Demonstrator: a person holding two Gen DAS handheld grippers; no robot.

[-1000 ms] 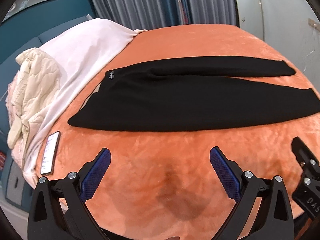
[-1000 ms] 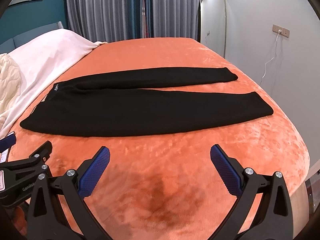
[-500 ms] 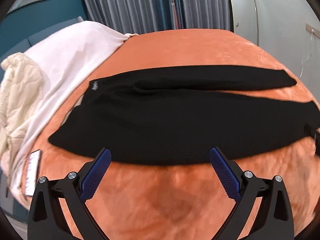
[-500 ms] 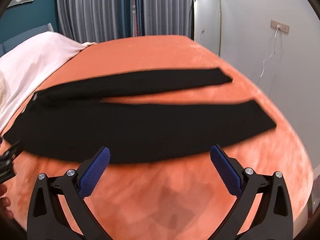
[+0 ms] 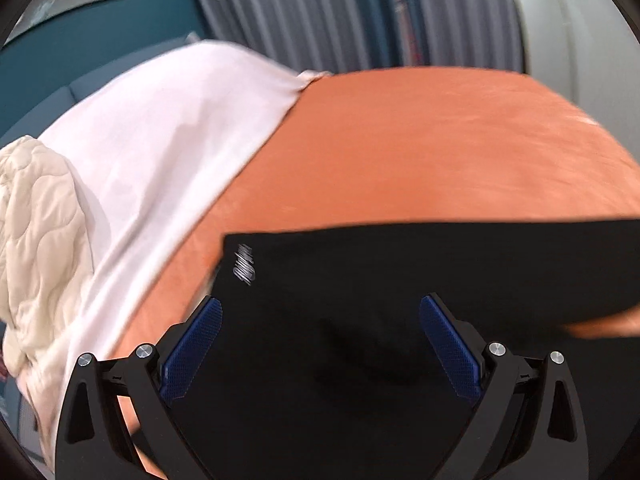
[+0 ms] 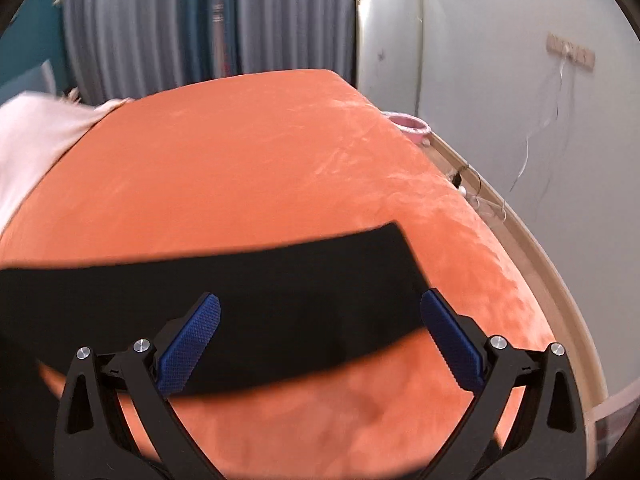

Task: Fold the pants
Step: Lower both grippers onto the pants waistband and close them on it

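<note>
Black pants (image 5: 360,280) lie flat on the orange bed cover (image 5: 440,140). In the left wrist view the waist end with a small silver logo (image 5: 244,266) sits just ahead of my left gripper (image 5: 320,344), which is open and hangs close over the waist area. In the right wrist view the far leg's cuff end (image 6: 360,264) lies ahead of my right gripper (image 6: 320,340), which is open and empty above the leg ends. The frames are motion-blurred.
A white sheet (image 5: 160,140) and a cream quilt (image 5: 36,240) lie at the left of the bed. The bed's right edge, a wooden rail (image 6: 520,240), a pink bowl (image 6: 412,124) and wall cables lie to the right. Curtains hang behind.
Both grippers have moved forward and down toward the pants, the left to the waist end, the right to the leg ends. Both stay open.
</note>
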